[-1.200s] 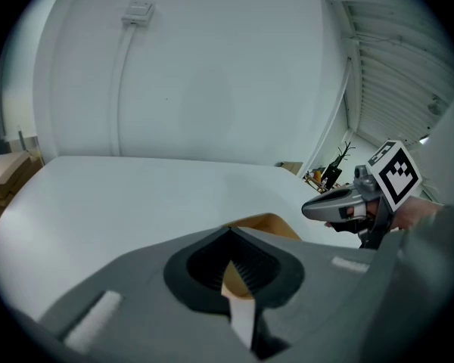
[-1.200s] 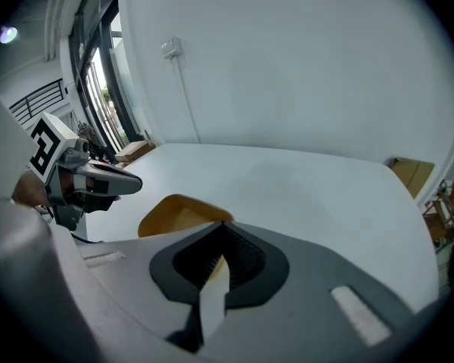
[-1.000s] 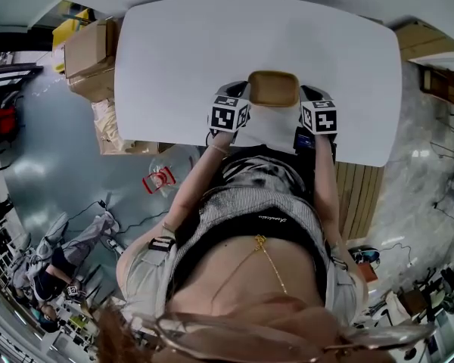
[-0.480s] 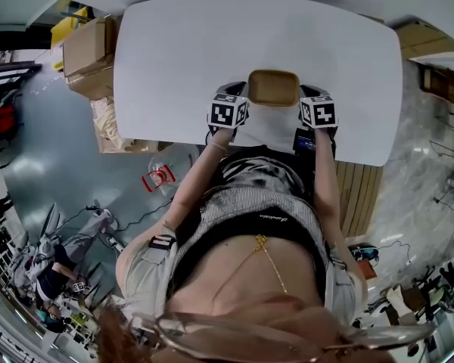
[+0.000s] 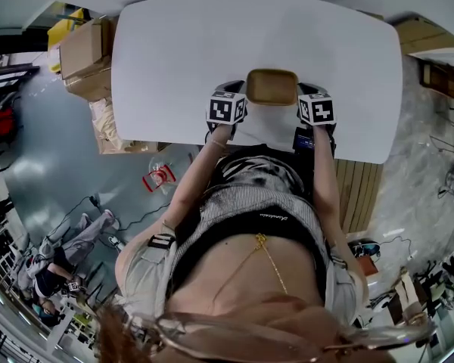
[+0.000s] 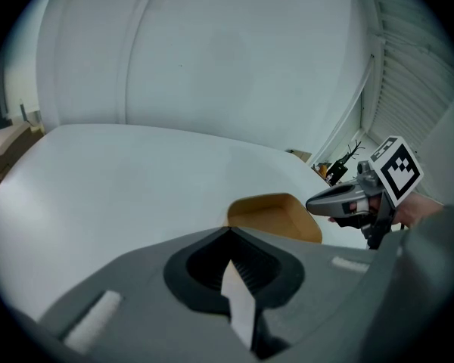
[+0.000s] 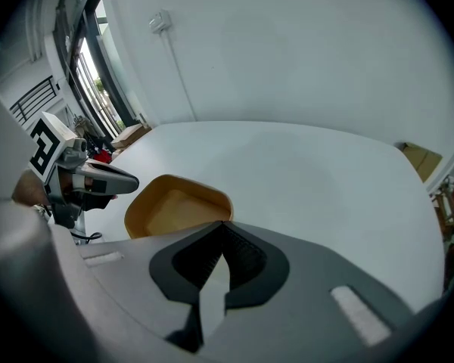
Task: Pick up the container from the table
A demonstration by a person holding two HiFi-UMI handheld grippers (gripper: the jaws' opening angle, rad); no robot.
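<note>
A tan, empty, rounded-rectangular container (image 5: pixel 272 87) sits on the white table (image 5: pixel 181 51) near its front edge. My left gripper (image 5: pixel 233 91) stands just left of it and my right gripper (image 5: pixel 310 91) just right of it, flanking it. In the left gripper view the container (image 6: pixel 276 214) lies past my left gripper (image 6: pixel 228 231) and to its right, with the jaws closed tip to tip on nothing. The right gripper view puts the container (image 7: pixel 174 206) to the left of my right gripper (image 7: pixel 222 224), whose jaws also meet empty.
Cardboard boxes (image 5: pixel 87 48) stand on the floor off the table's left end, and another box (image 5: pixel 420 40) off the right. Wooden slats (image 5: pixel 359 195) lie below the table's right front. A wall rises behind the table's far edge.
Both grippers have edged slightly forward alongside the container. The container has not moved.
</note>
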